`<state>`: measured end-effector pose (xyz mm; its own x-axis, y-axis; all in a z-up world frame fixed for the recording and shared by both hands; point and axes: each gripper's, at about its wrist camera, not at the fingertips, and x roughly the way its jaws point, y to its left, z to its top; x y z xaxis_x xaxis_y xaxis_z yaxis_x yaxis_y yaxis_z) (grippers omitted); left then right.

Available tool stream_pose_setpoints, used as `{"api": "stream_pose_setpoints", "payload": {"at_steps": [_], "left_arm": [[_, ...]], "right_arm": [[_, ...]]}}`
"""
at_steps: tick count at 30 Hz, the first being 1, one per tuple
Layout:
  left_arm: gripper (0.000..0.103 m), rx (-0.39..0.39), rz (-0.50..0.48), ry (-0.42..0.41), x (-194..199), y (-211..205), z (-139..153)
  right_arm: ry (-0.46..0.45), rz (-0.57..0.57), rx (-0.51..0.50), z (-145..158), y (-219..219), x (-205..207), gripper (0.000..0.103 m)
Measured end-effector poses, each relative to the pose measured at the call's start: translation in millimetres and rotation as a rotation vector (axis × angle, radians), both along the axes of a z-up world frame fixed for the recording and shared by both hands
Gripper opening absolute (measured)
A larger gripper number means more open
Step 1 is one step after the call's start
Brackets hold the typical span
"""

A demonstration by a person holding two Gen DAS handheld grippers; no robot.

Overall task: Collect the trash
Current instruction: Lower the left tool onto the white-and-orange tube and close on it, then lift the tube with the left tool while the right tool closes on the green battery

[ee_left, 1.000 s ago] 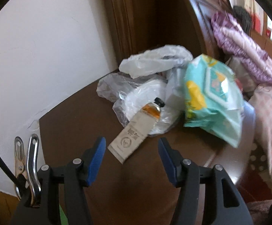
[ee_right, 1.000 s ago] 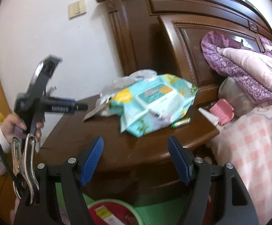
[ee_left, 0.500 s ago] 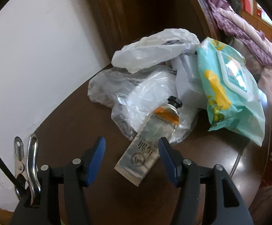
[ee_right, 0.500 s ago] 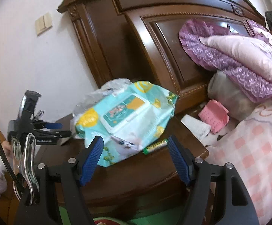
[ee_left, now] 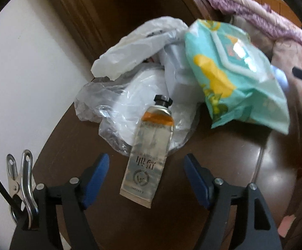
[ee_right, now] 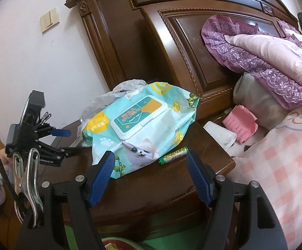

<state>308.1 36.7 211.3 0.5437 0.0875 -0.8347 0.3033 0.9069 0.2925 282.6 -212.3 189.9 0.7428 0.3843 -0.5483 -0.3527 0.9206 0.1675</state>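
You had the left gripper (ee_left: 146,170) angled down over the nightstand (ee_left: 223,166), its jaws just widened and gripping nothing, apparently to straddle the tube (ee_left: 148,156) whose crimped end lay between the pads. It looked squeezed flat: silvery, orange-banded, black-capped, resting on crumpled plastic bags (ee_left: 119,108) ahead. Your right gripper (ee_right: 151,173) hung spread and empty.

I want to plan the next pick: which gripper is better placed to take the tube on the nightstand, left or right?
Left, probably. The left gripper is open with the tube lying between its fingers, while the right gripper faces the wipes pack and battery.
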Motion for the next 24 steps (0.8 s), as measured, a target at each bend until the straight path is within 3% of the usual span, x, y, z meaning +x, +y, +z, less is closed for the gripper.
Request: {"api": "stream_pose_setpoints", "payload": {"at_steps": [3, 9, 10, 14, 24], "left_arm": [[0.078, -0.023, 0.012, 0.023, 8.2, 0.1, 0.2], [0.077, -0.145, 0.055, 0.082, 22.7, 13.2, -0.5], [0.074, -0.169, 0.06, 0.094, 23.8, 16.8, -0.8], [0.042, -0.249, 0.074, 0.127, 17.9, 23.4, 0.1], [0.038, -0.262, 0.093, 0.109, -11.6, 12.5, 0.0]], "right_arm": [[-0.004, 0.001, 0.005, 1.2, -0.4, -1.3, 0.072], [0.001, -0.007, 0.008, -1.0, -1.8, 1.0, 0.072], [0.002, -0.01, 0.004, -1.7, -1.9, 1.5, 0.072], [0.005, -0.011, 0.004, -3.3, -2.8, 2.8, 0.072], [-0.003, -0.017, -0.001, -2.2, -4.6, 3.8, 0.072]]}}
